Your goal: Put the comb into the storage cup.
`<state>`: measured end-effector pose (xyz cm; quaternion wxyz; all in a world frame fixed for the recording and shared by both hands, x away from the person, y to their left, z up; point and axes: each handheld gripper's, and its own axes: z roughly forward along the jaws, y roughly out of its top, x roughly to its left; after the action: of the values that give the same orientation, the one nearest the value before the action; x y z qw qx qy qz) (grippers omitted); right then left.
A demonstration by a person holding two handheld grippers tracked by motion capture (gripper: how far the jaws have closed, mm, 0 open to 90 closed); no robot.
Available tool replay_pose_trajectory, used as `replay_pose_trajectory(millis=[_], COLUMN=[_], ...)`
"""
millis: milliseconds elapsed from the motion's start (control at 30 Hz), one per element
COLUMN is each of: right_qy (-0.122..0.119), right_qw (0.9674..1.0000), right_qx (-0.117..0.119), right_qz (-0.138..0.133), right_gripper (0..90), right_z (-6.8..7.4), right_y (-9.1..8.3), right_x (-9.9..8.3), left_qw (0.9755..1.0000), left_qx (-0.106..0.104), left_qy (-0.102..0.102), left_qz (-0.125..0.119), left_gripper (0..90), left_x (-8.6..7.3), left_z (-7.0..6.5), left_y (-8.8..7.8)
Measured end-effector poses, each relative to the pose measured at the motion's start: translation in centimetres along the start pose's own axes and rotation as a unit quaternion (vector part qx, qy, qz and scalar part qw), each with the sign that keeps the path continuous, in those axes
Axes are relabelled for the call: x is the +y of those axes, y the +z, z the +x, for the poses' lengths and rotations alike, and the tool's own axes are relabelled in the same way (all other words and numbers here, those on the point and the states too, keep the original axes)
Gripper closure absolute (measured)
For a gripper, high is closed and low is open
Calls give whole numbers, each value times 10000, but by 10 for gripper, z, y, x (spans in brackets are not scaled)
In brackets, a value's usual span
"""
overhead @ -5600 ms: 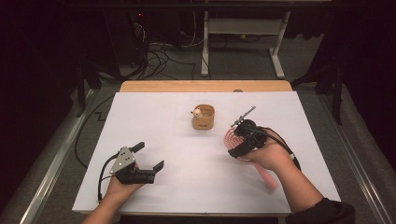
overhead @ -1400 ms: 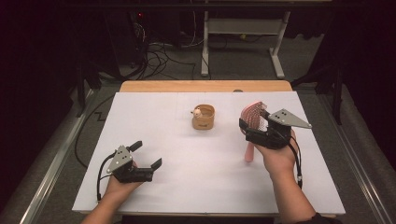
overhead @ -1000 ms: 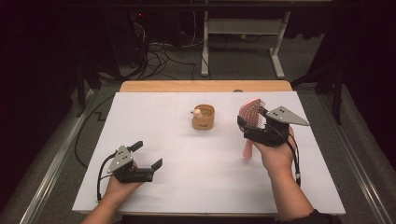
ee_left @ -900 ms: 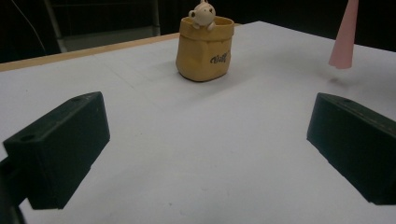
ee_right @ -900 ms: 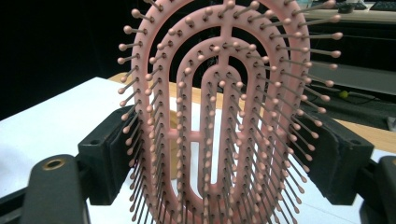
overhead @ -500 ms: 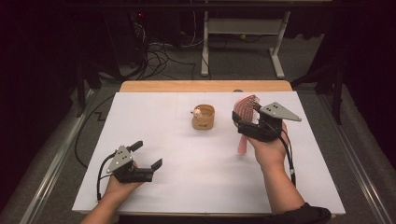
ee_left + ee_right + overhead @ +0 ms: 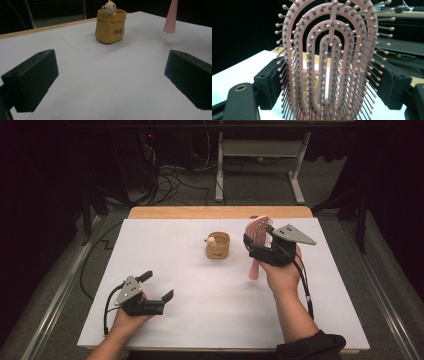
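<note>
Holding a pink hairbrush (image 7: pixel 258 236) upright, the right gripper (image 7: pixel 265 251) pinches its head.
It could tip the little cup (image 7: pixel 218 245) just left; left gripper (image 7: pixel 148 299) rests spread, empty.

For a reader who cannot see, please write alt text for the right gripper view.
A pink hairbrush stands upright between the two black jaws of the right gripper, bristles toward the camera. Through its open slots, a tan pot on the white table is partly visible.

Pink vented hairbrush (image 7: pixel 256 240) held upright, handle pointing down, just right of a small tan pot (image 7: pixel 218 245) with bear figure.
</note>
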<state>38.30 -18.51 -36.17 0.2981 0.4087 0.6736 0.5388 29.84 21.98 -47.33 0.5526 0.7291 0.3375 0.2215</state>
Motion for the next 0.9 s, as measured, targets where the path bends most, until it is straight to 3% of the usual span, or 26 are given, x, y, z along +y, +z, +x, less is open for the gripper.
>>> replay_pose_trajectory(millis=[467, 900], right_qy=[119, 38], right_qw=[9999, 10000], right_qx=[-15, -65], right_qz=[-70, -7], right_gripper=[205, 205], right_z=[-2, 8], right_y=[10, 22], right_x=[5, 11], left_qw=[10000, 10000], left_qx=[-17, -32], left_qy=[-40, 39], left_qz=[44, 40], left_gripper=[0, 0], left_x=[-1, -1], left_z=[-1, -2], left_y=[0, 0])
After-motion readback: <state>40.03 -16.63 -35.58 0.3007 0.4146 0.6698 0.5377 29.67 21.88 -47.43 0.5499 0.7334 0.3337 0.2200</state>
